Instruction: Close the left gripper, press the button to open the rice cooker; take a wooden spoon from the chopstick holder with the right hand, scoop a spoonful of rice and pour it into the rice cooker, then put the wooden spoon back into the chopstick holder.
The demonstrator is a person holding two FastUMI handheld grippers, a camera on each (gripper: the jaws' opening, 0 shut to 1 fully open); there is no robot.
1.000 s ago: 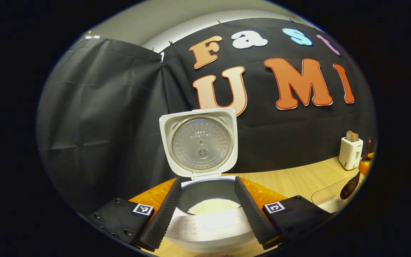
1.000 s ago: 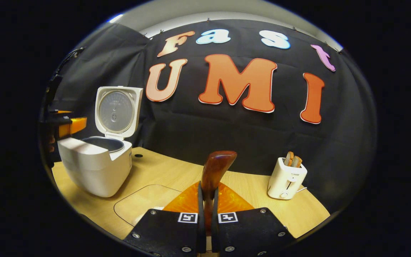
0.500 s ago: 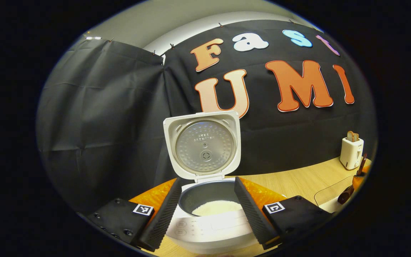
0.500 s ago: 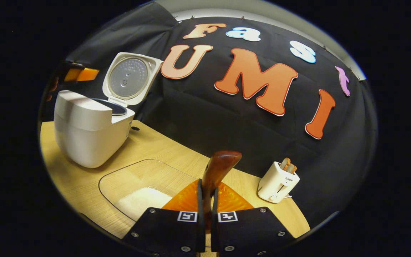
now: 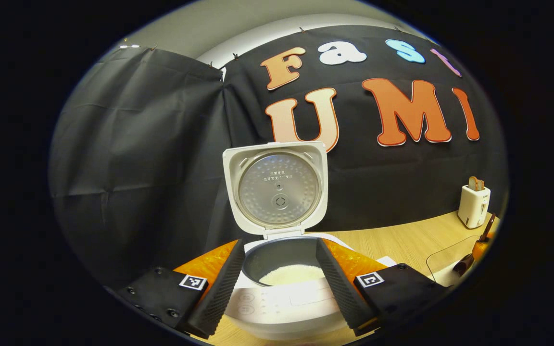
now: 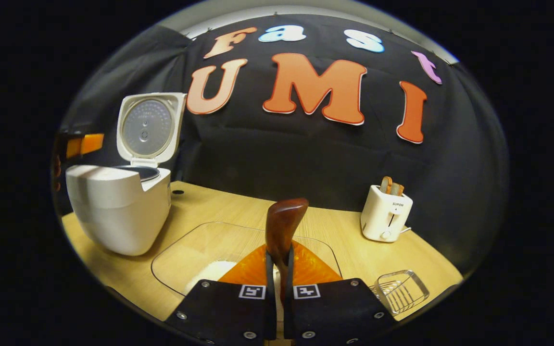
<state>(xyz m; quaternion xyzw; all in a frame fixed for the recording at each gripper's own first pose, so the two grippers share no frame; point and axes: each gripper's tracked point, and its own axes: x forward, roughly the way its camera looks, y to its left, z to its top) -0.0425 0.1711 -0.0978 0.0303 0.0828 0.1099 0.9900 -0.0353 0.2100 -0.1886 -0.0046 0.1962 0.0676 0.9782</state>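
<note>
Two fingers of the right gripper (image 6: 277, 269) clench the wooden spoon (image 6: 283, 226) upright, probably to carry it back. Left gripper (image 5: 279, 269) is released before the open rice cooker (image 5: 277, 192) at the bench's left edge.

Left gripper view faces the open rice cooker (image 5: 282, 288) closely; right gripper view looks across the desk (image 6: 334, 230), sharing cooker and toaster (image 6: 385, 218).
</note>
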